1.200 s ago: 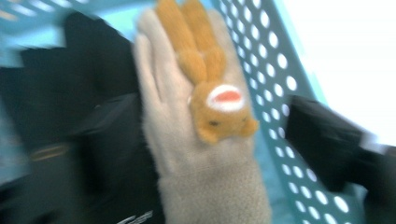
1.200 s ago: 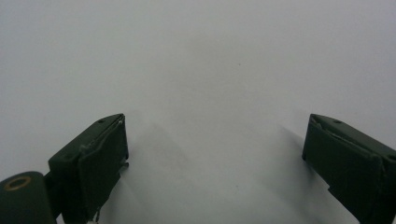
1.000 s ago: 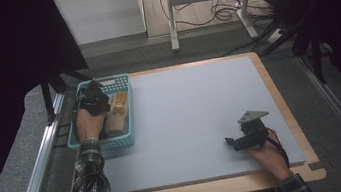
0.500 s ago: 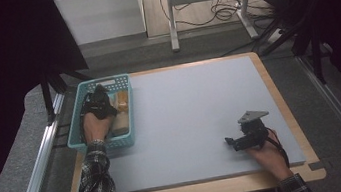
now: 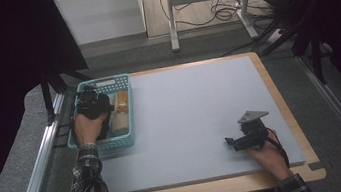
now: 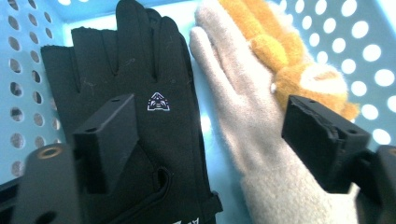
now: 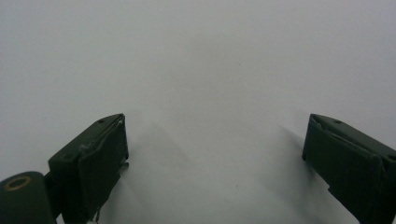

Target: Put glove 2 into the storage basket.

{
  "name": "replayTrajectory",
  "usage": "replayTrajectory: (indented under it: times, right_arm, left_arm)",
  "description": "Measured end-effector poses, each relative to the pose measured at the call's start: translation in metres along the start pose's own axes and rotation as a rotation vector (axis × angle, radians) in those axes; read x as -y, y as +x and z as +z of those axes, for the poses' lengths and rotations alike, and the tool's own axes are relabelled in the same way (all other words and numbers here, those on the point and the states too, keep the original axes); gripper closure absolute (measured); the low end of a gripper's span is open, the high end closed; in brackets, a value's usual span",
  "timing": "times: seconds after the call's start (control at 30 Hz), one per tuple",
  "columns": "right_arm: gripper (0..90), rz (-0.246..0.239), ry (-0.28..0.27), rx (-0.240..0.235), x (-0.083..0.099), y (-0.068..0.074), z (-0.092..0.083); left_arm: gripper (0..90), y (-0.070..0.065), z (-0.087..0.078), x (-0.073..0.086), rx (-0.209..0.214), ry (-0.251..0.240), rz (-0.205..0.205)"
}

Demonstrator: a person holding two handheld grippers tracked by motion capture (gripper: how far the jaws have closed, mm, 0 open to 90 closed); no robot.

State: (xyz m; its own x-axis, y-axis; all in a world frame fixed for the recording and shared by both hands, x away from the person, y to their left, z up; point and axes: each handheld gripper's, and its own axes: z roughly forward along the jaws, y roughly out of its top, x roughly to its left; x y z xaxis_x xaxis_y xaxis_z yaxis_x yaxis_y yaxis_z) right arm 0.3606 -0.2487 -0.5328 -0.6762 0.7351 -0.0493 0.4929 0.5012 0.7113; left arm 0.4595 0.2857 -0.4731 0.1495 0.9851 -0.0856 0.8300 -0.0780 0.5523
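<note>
Gloves lay side by side in the blue basket at the desk's left edge: a black glove, a beige glove and an orange plush one. Above them the left gripper had just been opening its jaws, nothing between them, probably to straddle the black glove. Near the front right corner, the right gripper rested open over bare desk, seemingly waiting.

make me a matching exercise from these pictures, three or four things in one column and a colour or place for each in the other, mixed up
Things:
1. basket
2. logo glove
3. plain knit glove
4. right hand-held gripper

Colours or places:
A. beige, lying in the basket between the other two gloves
B. over the bare grey mat, jaws wide apart
C. light blue, with rows of holes in its walls
D. black, lying at the left in the left gripper view

Pairs: 1-C, 2-D, 3-A, 4-B
</note>
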Motion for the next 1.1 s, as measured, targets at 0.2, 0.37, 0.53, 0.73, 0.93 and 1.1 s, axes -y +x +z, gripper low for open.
replayTrajectory:
  times: [0.2, 0.37, 0.53, 0.73, 0.93, 1.1]
  right_arm:
    - [6.5, 0.000, 0.000, 0.000, 0.000, 0.000, 0.000]
    - [6.5, 0.000, 0.000, 0.000, 0.000, 0.000, 0.000]
    - [6.5, 0.000, 0.000, 0.000, 0.000, 0.000, 0.000]
    - [6.5, 0.000, -0.001, 0.001, 0.000, 0.000, 0.000]
    - [6.5, 0.000, 0.000, 0.001, 0.000, 0.000, 0.000]
    - [6.4, 0.000, 0.000, 0.001, 0.000, 0.000, 0.000]
  left_arm:
    - [10.2, 0.003, -0.005, 0.003, 0.019, -0.025, 0.009]
    - [6.7, 0.005, -0.011, 0.007, 0.066, -0.056, 0.004]
    - [4.2, 0.005, -0.019, 0.011, 0.076, -0.070, 0.023]
    - [2.4, 0.003, -0.026, 0.016, 0.089, -0.087, 0.047]
    - [0.8, 0.000, -0.035, 0.022, 0.098, -0.113, 0.065]
    - [0.5, -0.004, -0.044, 0.025, 0.117, -0.140, 0.082]
